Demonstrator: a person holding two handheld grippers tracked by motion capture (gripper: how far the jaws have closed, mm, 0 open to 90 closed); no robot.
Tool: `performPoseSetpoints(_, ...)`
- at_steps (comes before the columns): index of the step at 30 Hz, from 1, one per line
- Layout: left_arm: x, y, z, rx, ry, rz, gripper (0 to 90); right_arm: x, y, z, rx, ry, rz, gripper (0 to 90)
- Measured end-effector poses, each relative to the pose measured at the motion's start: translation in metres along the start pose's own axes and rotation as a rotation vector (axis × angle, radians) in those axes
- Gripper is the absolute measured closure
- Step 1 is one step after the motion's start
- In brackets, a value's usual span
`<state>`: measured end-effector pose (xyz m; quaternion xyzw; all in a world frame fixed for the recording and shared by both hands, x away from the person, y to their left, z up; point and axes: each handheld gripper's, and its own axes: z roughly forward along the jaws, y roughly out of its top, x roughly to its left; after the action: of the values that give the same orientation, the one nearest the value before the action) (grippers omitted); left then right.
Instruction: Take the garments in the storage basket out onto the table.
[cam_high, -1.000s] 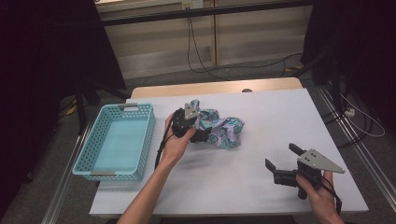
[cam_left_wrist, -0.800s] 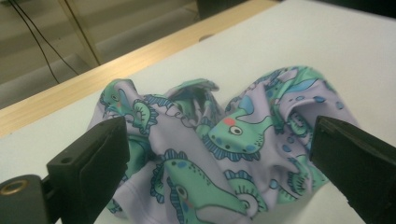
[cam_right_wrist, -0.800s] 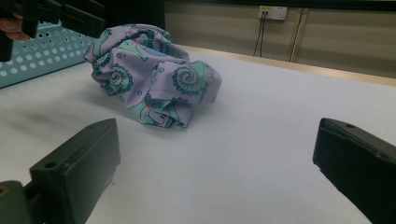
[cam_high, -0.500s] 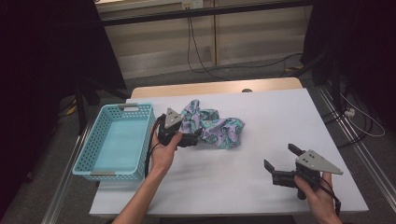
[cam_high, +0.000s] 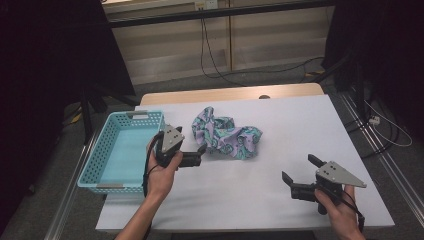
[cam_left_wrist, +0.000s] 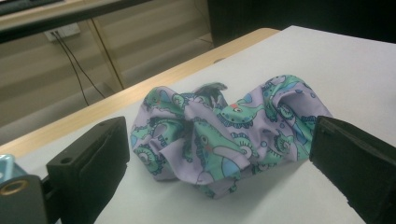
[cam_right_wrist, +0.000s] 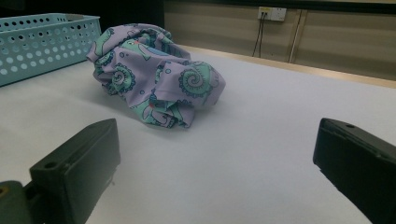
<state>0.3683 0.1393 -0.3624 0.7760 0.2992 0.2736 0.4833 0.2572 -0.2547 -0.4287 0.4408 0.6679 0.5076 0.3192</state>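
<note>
A crumpled cloth (cam_high: 226, 135), lilac with green and blue swirls and sea-creature prints, lies bunched in a loose heap on the white bench (cam_high: 280, 145), left of its middle and toward the far edge. In the left gripper view the cloth (cam_left_wrist: 224, 135) sits just ahead of the two black jaws, which stand wide apart with nothing between them but the bare bench surface; the fabric is near the jaw tips but apart from them. In the high view the left claw (cam_high: 196, 157) is open, held in the person's left hand (cam_high: 162, 170), just beside the near-left edge of the cloth, its grey three-cornered plate facing up. Left of that hand a light blue perforated basket (cam_high: 100, 165) rests on the bench's left side, partly over the edge, and nothing lies inside it. The right claw (cam_high: 297, 176) is also open, its jaws spread and holding nothing, gripped by the person's right hand (cam_high: 340, 210) near the bench's near-right corner, well apart from the cloth. In the right gripper view the cloth (cam_right_wrist: 156, 77) lies farther off across the bench, left of centre, with the basket (cam_right_wrist: 42, 44) behind it at the left. Beyond the bench's far wooden edge, dark cables (cam_high: 220, 55) trail across the floor below a pale wall panel
</note>
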Motion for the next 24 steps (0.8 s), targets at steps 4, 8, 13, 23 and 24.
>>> performPoseSetpoints(4,0.0,-0.006,-0.012,0.013,0.046,0.019,4.8,0.0,0.0,0.0,0.0,0.001,0.0,0.3)
performPoseSetpoints(8,0.003,-0.015,-0.023,0.003,0.067,-0.018,4.8,0.0,0.0,0.001,0.003,0.0,0.002,0.3)
performPoseSetpoints(13,0.008,-0.024,-0.041,-0.01,0.09,-0.051,4.8,0.001,0.0,0.002,0.005,0.001,-0.003,0.3)
performPoseSetpoints(23,0.011,-0.042,-0.065,0.003,0.136,-0.065,4.6,0.0,0.0,0.002,0.004,-0.002,0.0,0.3)
performPoseSetpoints(24,0.011,-0.043,-0.068,0.001,0.131,-0.068,4.6,0.0,0.0,0.002,0.004,-0.001,0.001,0.3)
